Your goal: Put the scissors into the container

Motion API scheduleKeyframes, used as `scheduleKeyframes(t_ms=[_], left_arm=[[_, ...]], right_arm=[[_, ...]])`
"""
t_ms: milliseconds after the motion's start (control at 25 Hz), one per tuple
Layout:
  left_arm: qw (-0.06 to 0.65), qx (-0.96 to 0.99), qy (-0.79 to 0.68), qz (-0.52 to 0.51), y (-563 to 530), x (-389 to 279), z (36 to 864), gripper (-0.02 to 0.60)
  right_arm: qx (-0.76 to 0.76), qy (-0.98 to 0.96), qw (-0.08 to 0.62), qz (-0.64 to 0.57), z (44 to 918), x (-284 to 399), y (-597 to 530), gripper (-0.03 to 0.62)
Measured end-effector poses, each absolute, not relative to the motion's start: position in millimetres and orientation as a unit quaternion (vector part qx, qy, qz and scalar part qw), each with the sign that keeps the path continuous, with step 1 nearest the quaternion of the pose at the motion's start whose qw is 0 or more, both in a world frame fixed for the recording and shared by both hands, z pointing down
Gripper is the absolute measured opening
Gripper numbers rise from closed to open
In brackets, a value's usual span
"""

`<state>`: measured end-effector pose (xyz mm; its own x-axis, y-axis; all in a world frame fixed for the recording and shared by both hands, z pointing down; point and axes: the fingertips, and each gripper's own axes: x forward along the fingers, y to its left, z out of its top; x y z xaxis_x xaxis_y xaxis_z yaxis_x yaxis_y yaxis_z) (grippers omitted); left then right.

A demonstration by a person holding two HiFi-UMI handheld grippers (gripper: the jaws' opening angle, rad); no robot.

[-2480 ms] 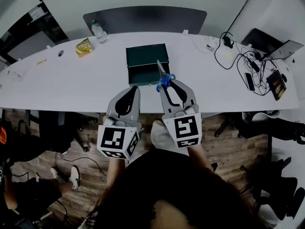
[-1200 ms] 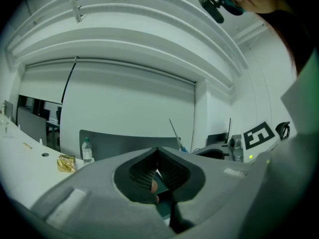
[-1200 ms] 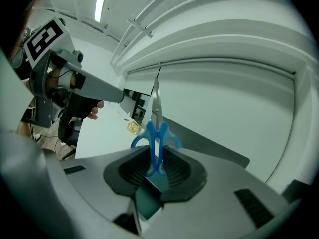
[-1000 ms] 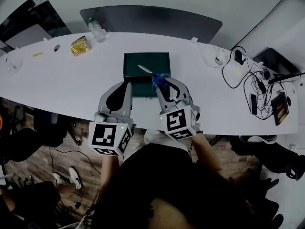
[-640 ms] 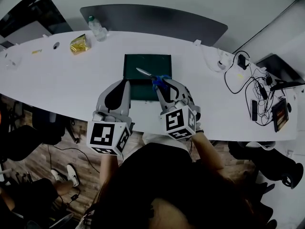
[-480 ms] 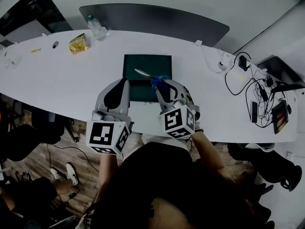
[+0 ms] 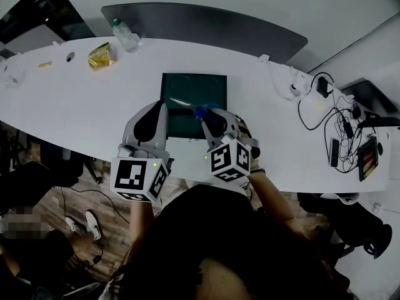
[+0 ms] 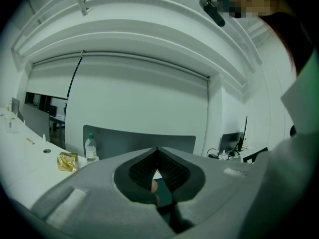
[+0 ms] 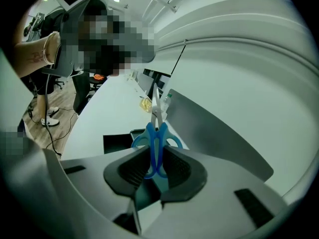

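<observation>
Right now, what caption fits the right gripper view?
The right tongs pinch blue scissors by the handles, box just beyond.

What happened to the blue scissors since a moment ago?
The right gripper swung the scissors over the container. Their blades pointed away from the person before and now point left, above its dark inside. It kept its grip on the blue handles throughout. The left gripper stayed shut and empty beside the container, which has not moved on the table.
</observation>
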<state>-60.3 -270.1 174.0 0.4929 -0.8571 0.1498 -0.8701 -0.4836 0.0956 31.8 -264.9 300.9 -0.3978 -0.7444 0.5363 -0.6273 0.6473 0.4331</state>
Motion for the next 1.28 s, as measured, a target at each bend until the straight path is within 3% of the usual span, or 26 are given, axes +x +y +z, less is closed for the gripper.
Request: scheduleKeyframes(t_ms=[1280], left_arm=[[0.144,0.832,-0.530,0.081,-308,-77,231,0.011]], right_arm=[[0.282,-0.821,0.492,-0.065,424,22,-282,0.087]])
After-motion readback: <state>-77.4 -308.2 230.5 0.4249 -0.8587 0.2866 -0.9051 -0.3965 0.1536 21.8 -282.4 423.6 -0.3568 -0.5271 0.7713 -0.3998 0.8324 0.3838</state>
